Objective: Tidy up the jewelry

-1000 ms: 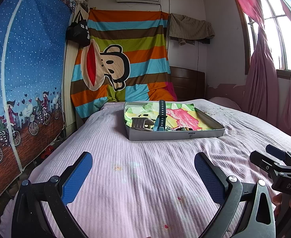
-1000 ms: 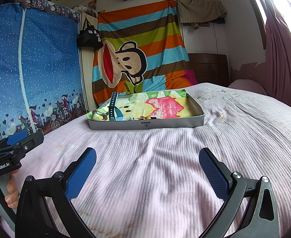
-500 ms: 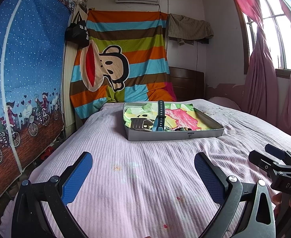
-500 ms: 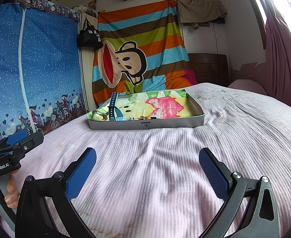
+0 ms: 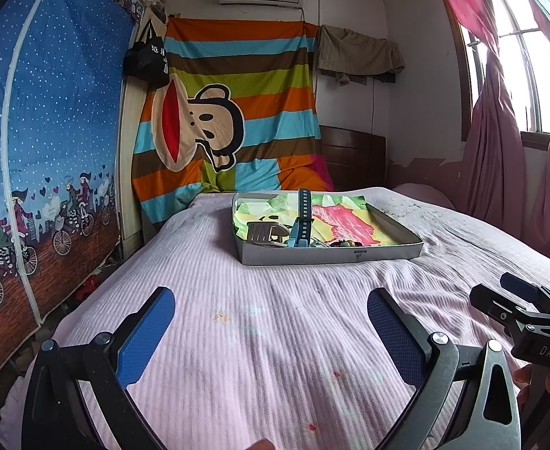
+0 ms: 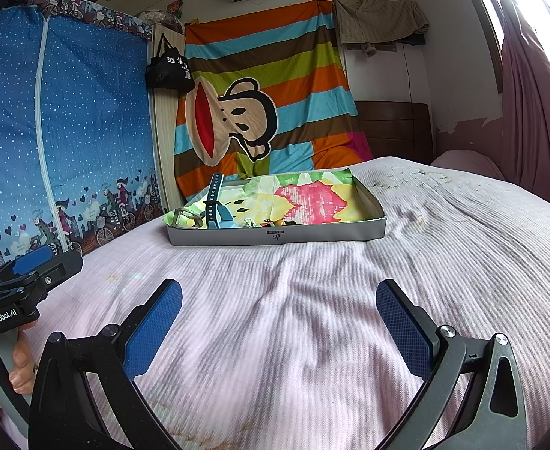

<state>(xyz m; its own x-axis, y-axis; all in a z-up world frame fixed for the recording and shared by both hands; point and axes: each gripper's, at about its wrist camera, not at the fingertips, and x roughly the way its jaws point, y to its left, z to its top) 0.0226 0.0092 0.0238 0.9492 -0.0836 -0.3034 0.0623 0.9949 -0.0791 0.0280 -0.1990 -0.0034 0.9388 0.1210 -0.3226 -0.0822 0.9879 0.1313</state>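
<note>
Nothing has really moved since a second ago; the left view only drifted slightly. Left gripper [image 5: 271, 332] and right gripper [image 6: 278, 324] both hover over the pink bedspread [image 6: 444, 262], fingers spread wide, holding nothing. The tray [image 5: 331, 257] sits on the bed further ahead, well apart from both. Inside it: a blue watch strap [image 5: 303, 221], a grey hair clip [image 5: 263, 232], and small trinkets [image 6: 275, 222] along the front wall, too small to identify.
</note>
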